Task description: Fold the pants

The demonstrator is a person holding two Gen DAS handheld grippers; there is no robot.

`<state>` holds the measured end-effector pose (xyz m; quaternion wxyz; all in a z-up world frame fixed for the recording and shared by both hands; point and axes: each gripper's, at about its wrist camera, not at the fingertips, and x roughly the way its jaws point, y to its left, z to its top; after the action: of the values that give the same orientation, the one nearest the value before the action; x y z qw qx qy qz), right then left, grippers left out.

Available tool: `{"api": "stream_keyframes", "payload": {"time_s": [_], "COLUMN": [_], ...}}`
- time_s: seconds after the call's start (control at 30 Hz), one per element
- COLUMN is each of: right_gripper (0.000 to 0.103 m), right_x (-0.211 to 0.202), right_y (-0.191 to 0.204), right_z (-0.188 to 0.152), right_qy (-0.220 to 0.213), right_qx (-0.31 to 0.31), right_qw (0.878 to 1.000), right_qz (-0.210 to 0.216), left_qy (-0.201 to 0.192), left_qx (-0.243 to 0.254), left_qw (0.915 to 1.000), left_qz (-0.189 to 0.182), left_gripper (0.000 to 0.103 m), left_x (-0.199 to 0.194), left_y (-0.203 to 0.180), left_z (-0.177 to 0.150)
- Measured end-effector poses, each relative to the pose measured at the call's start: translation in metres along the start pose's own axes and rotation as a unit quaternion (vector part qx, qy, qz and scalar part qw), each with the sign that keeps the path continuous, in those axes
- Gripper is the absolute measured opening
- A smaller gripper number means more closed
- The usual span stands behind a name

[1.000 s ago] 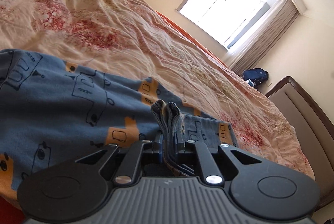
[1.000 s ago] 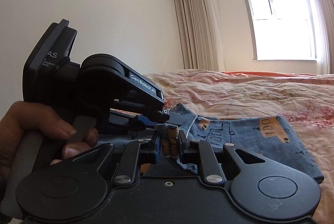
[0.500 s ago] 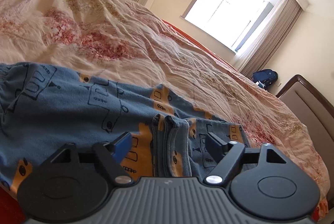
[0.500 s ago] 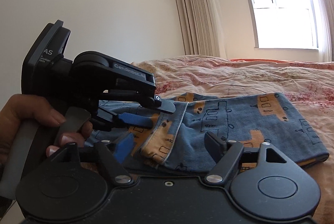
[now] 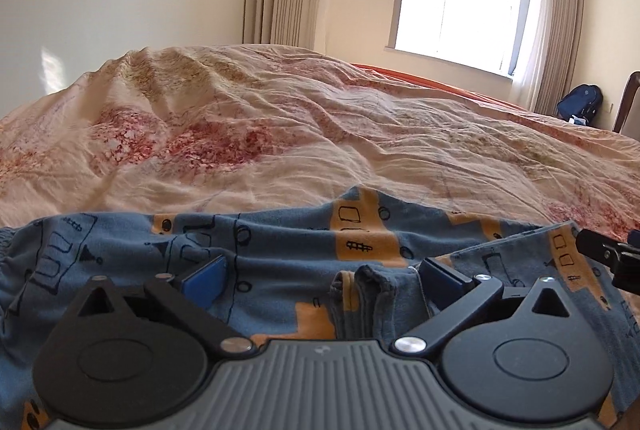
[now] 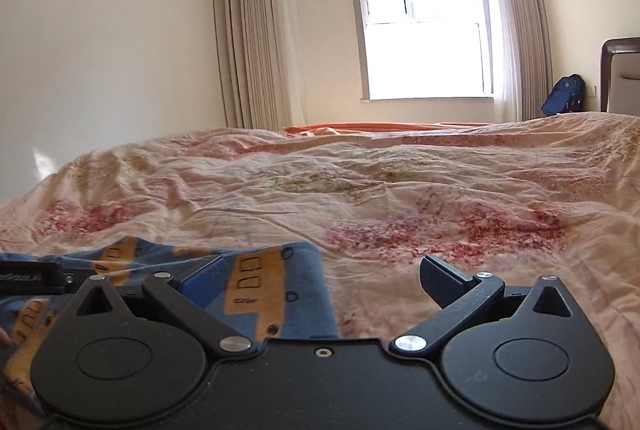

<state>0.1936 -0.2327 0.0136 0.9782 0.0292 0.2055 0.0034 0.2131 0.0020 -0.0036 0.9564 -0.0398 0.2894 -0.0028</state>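
Left wrist view: your left gripper [image 5: 322, 280] has just let go, jaws opening, pants [image 5: 280, 250] lying folded on the bed [image 5: 320, 133]. Right wrist view: your right gripper [image 6: 322, 280] is opening too, empty; this fold looks finished.

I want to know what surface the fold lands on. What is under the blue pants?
The blue pants lie on a wrinkled floral bedspread, which shows all around their far edge. The part directly beneath them is covered by the fabric and cannot be seen.
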Motion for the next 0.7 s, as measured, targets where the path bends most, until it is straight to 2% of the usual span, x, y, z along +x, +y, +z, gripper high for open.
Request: {"api": "stream_keyframes", "payload": {"time_s": [0.13, 0.27, 0.47, 0.6, 0.7], "right_gripper": [0.102, 0.102, 0.103, 0.103, 0.103], "right_x": [0.038, 0.045, 0.027, -0.008, -0.032], "right_y": [-0.007, -0.022, -0.019, -0.005, 0.012], "right_z": [-0.003, -0.011, -0.015, -0.023, -0.033], "right_qy": [0.035, 0.051, 0.051, 0.063, 0.071], "right_qx": [-0.041, -0.012, -0.014, 0.002, -0.017], "right_qw": [0.999, 0.999, 0.998, 0.996, 0.995], "right_qz": [-0.011, -0.012, -0.037, -0.057, -0.068], "left_qy": [-0.005, -0.012, -0.003, -0.017, -0.017], "left_qx": [0.007, 0.019, 0.01, 0.025, 0.036], "left_qw": [0.9999, 0.9997, 0.9997, 0.999, 0.9985], "left_qz": [0.005, 0.012, 0.021, 0.034, 0.038], "left_gripper": [0.103, 0.103, 0.102, 0.102, 0.102], "left_x": [0.007, 0.001, -0.028, -0.05, -0.066], "left_y": [-0.002, -0.005, -0.005, -0.008, -0.01], "left_z": [-0.006, -0.01, -0.018, -0.034, -0.045]}}
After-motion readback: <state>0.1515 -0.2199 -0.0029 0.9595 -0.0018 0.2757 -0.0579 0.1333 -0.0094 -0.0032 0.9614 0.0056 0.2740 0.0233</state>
